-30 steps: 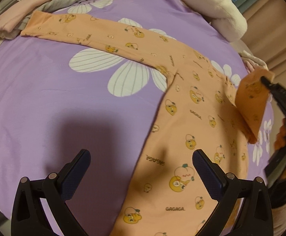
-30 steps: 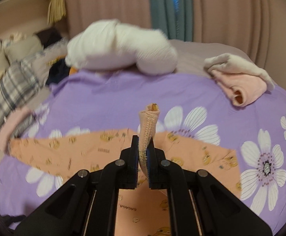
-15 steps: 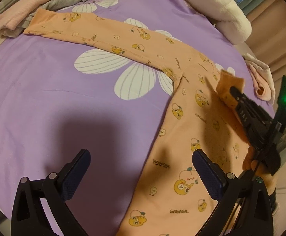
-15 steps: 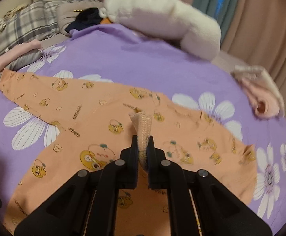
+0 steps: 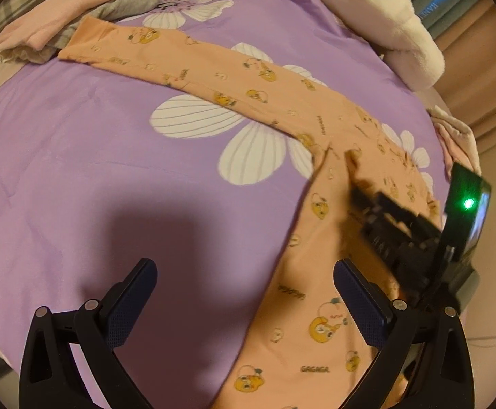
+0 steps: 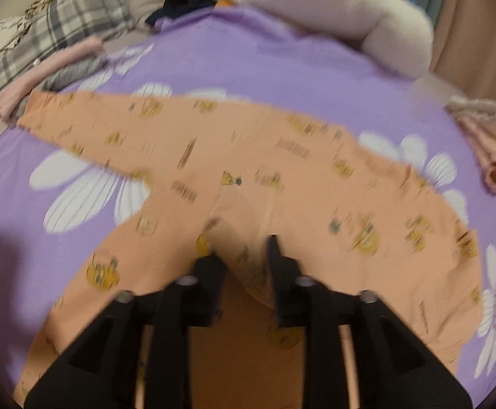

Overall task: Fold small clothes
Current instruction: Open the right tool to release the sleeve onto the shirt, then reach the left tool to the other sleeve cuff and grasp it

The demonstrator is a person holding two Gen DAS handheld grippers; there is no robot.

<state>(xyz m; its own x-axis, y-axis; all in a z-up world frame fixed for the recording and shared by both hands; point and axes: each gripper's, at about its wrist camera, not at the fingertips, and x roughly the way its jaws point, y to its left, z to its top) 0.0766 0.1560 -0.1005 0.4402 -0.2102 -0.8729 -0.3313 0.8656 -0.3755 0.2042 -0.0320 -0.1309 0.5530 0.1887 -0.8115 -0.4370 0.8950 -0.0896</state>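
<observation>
We see a small peach-orange cotton top printed with yellow cartoon figures (image 5: pixel 319 204) lying face-up on a bed covered by a purple quilt with large white flowers (image 5: pixel 94 170). Its left sleeve (image 5: pixel 193 64) is stretched flat toward the far left, and the right sleeve (image 6: pixel 244 225) is laid inward across the chest. The step in hand, we judge, is the first sleeve fold. The right hand-held gripper (image 6: pixel 241 248) is low over the garment with its jaws parted and the sleeve cuff lying loose between them, so it reads as released; motion blur in the right wrist view leaves any slight contact uncertain. The left hand-held gripper (image 5: pixel 244 293) hovers spread wide and grasps nothing, one finger above the quilt and the other above the lower body of the top. We judge that the next move calls for the left hand-held gripper to reach the outstretched cuff and carry it across to match, keeping the folded sleeve undisturbed. Around the work lie a pale pink and grey pile of clothes (image 5: pixel 77 24) touching the far cuff, a cream fleece blanket (image 5: pixel 377 10) at the head of the bed, and a rolled pink and cream garment (image 6: pixel 490 156) at the right edge. The pile beside the cuff may crowd that grasp.
</observation>
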